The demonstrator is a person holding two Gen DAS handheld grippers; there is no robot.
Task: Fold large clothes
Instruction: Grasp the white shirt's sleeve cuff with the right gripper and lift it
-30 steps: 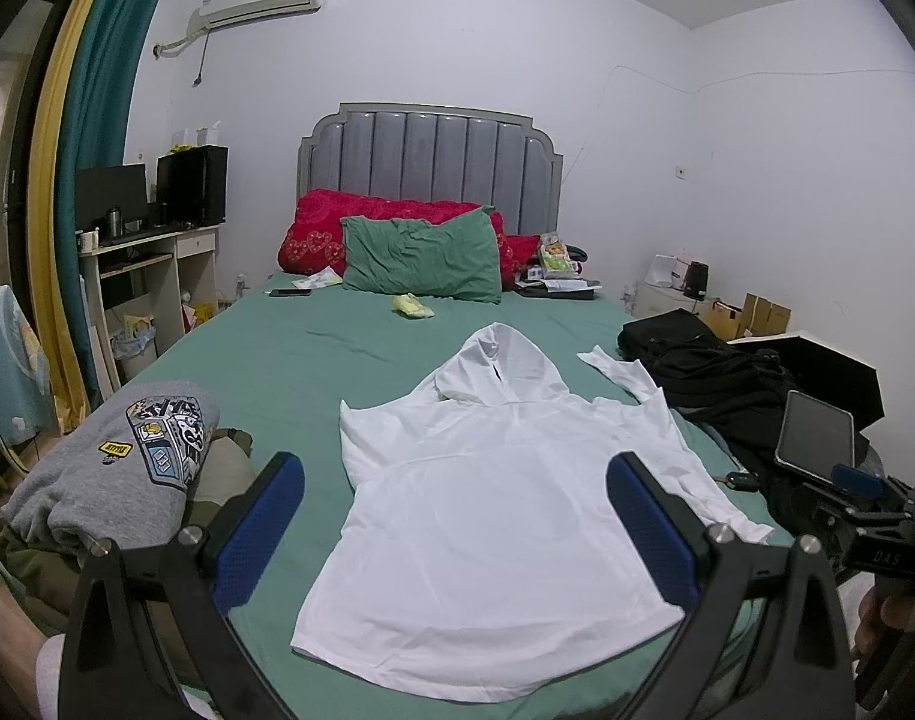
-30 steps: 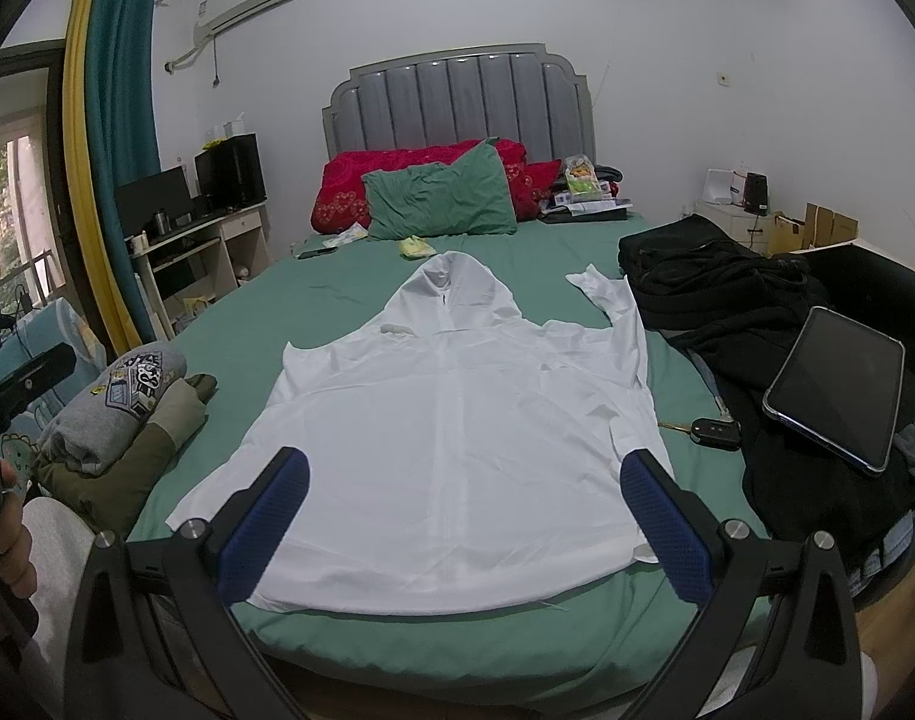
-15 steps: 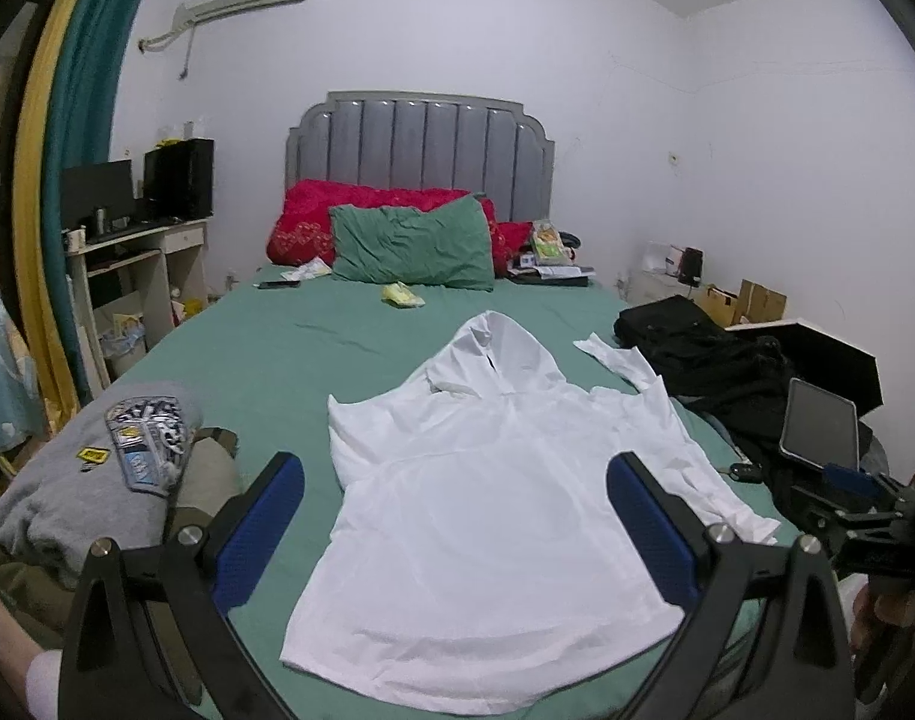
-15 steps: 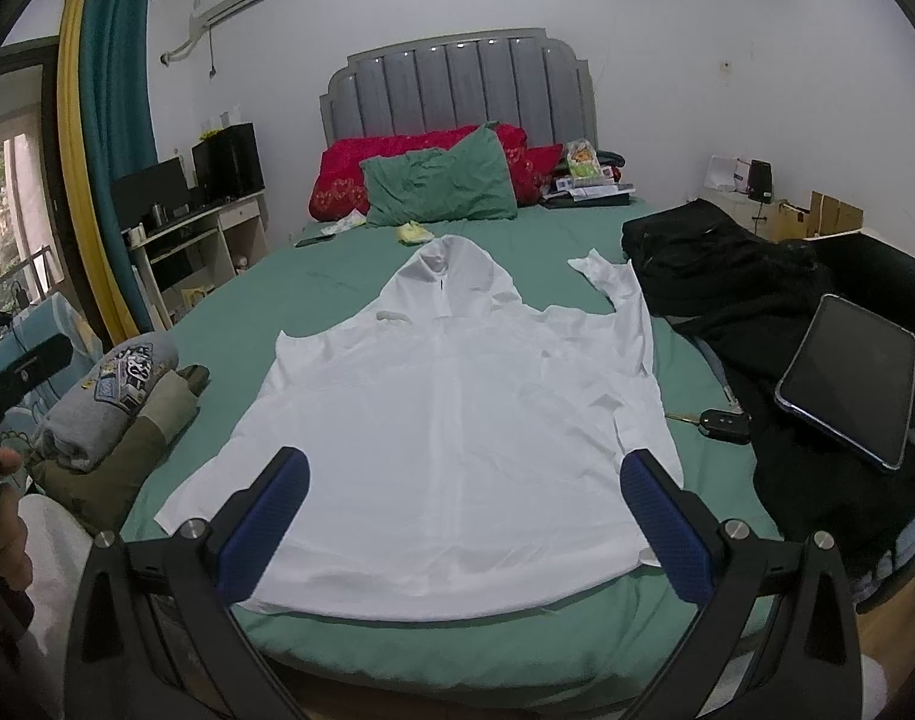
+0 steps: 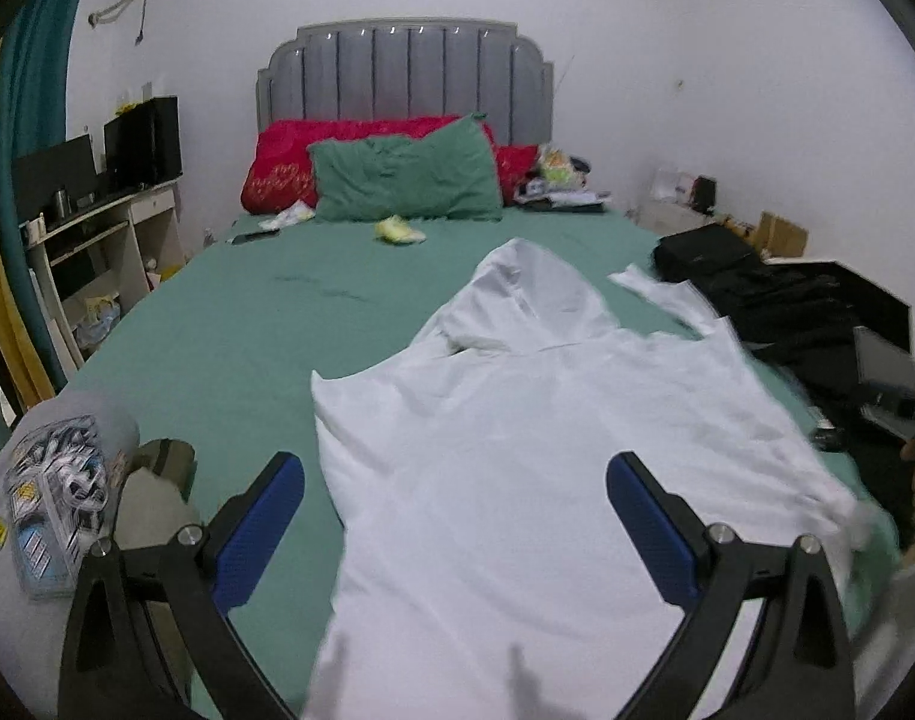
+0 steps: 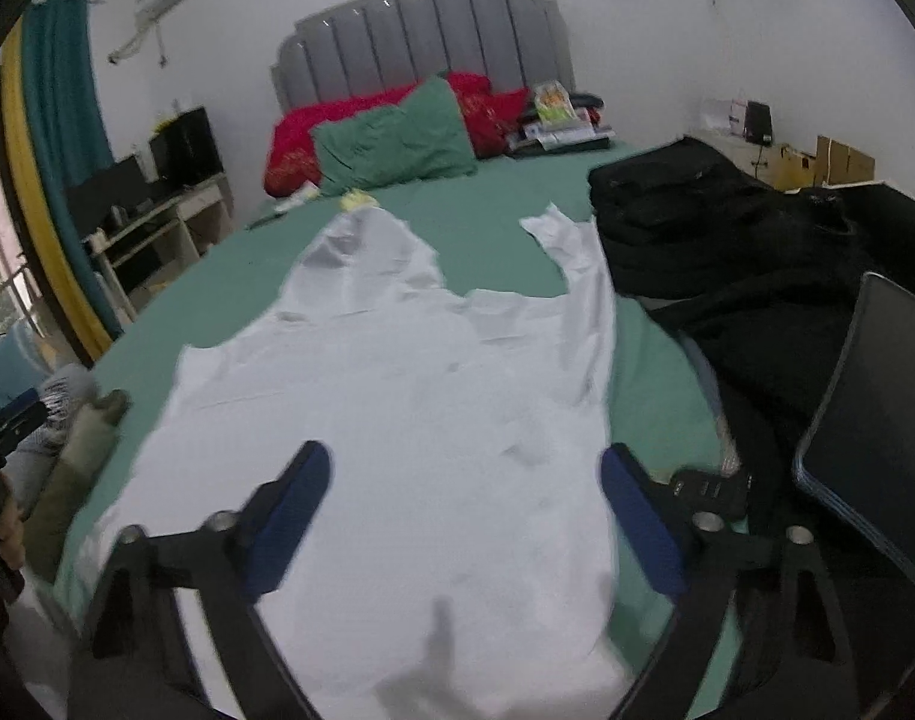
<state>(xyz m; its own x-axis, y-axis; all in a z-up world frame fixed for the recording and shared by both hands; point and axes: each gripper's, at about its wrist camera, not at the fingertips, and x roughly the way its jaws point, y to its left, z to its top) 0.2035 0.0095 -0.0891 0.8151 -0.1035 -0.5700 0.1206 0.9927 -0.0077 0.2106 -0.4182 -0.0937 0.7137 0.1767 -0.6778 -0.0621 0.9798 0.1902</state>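
A white hooded top (image 5: 517,450) lies flat on the green bed (image 5: 229,348), hood toward the headboard, one sleeve stretched toward the right. It also shows in the right wrist view (image 6: 397,420). My left gripper (image 5: 455,516) is open and empty, low over the top's lower half. My right gripper (image 6: 463,510) is open and empty, also low over the lower half, its right finger by the top's right edge.
Folded grey and olive clothes (image 5: 67,480) sit at the bed's near left corner. Black clothes (image 6: 727,252), a tablet (image 6: 877,408) and a car key (image 6: 709,489) lie on the right. Pillows (image 5: 403,180) are at the headboard. A desk (image 5: 97,228) stands left.
Both grippers have moved forward and down toward the white top, which now fills more of each view. The right view has tilted. Both stay open.
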